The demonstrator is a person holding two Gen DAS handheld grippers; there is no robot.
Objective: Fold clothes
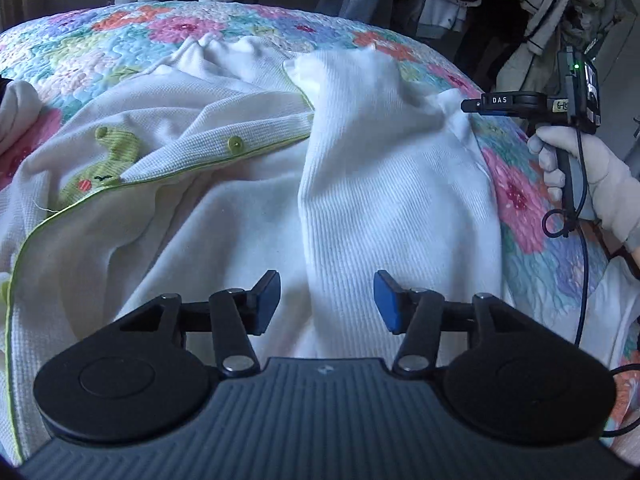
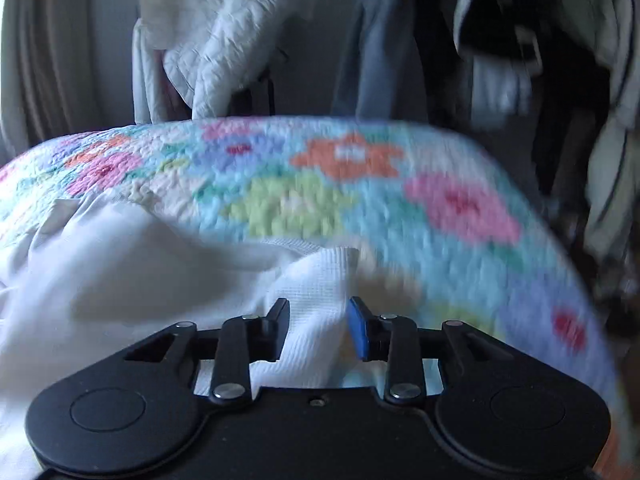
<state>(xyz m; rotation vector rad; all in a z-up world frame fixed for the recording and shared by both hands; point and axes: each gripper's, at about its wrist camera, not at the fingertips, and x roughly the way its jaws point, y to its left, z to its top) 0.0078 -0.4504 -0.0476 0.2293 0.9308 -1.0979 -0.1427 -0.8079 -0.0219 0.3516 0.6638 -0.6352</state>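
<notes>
A white waffle-knit cardigan with lime-green piping [image 1: 208, 216] is lying crumpled across a quilted bedspread printed with pink, orange, green and blue flowers [image 1: 120, 40]. Its front panel is showing a round green button [image 1: 235, 143] and a knitted green appliqué figure [image 1: 108, 160] near the placket. A ribbed white sleeve or panel of the same garment [image 1: 380, 184] is lying folded over the middle, running from the far edge of the bed toward the near side. Clothes hanging on a rack [image 1: 520, 8] are filling the background behind the bed.

The left gripper [image 1: 326, 300] is pointing downward over the garment, its blue-padded fingers [image 1: 386, 300] standing apart; the ribbed fabric is lying below and between them, with neither pad pressing on it, so this gripper is released.

The right gripper [image 2: 318, 328] is sitting at the right edge of the garment, where a bunched corner of white knit is rising between its fingers [image 2: 358, 328]. The pads are standing close beside that fold, and the view is blurred; whether they are pinching it cannot be told. In the left wrist view, a gloved hand [image 1: 576, 168] is wrapping the pistol-style handle of that gripper, with a dark cable [image 1: 584, 260] hanging below
</notes>
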